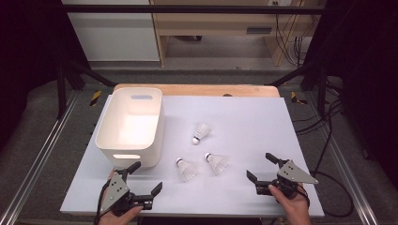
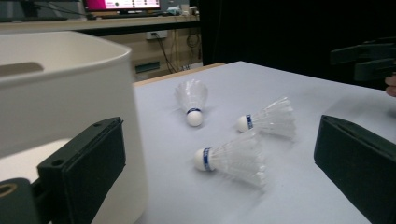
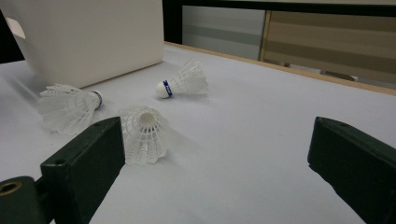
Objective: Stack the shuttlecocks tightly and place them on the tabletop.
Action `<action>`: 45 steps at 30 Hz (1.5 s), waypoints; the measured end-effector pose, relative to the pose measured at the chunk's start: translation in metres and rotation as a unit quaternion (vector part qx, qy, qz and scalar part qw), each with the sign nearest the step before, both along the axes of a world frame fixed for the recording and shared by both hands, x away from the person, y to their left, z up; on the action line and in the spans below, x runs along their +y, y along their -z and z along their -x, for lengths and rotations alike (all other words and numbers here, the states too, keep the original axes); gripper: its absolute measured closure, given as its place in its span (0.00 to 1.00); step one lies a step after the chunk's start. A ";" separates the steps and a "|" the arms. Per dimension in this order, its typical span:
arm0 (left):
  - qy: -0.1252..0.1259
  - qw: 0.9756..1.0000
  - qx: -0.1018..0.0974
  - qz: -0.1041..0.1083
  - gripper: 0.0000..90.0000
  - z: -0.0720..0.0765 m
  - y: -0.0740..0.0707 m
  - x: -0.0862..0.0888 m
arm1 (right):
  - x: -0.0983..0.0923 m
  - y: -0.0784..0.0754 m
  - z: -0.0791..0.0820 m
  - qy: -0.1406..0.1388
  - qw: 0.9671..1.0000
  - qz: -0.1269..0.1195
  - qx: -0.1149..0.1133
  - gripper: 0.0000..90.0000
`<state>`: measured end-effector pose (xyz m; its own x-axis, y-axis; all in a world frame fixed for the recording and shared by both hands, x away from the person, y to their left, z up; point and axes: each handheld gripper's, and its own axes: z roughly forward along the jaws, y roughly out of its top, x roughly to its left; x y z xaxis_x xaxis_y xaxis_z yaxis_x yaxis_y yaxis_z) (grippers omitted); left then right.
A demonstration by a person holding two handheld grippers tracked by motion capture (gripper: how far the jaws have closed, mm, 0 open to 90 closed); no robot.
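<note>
Black-jawed left gripper [image 1: 145, 177] and right gripper [image 1: 260, 168]: hand-held low at near table edge, jaws spread, empty, flanking three shuttlecocks [image 1: 187, 168].

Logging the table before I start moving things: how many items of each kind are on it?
White feathered shuttlecocks with blue-banded cork tips: 3
White plastic bin with handle slots: 1
Total: 4

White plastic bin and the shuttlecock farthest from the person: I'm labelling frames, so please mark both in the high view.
White plastic bin [image 1: 104, 149], high view, on its near outer wall.
Farthest white feathered shuttlecock [image 1: 202, 131], high view, on its feather skirt.
</note>
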<state>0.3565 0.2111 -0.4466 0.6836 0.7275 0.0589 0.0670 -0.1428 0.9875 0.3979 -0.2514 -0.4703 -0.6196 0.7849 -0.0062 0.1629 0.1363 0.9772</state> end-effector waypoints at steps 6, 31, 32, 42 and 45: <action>0.035 0.999 0.013 -0.030 0.03 -0.009 -0.005 -0.029 | 0.001 -0.001 0.000 -0.003 1.000 0.002 0.004 0.05; 0.051 0.988 0.089 -0.115 0.03 -0.039 0.006 -0.072 | -0.003 0.000 0.002 0.000 1.000 -0.008 0.007 0.04; 0.047 0.987 0.093 -0.120 0.03 -0.039 0.006 -0.072 | -0.003 0.000 0.002 0.000 1.000 -0.008 0.007 0.04; 0.049 0.986 0.095 -0.126 0.07 -0.041 0.006 -0.074 | -0.005 0.000 0.003 0.003 1.000 -0.011 0.011 0.04; 0.043 0.985 0.097 -0.137 0.09 -0.042 0.007 -0.074 | -0.004 0.000 0.003 0.003 1.000 -0.013 0.012 0.05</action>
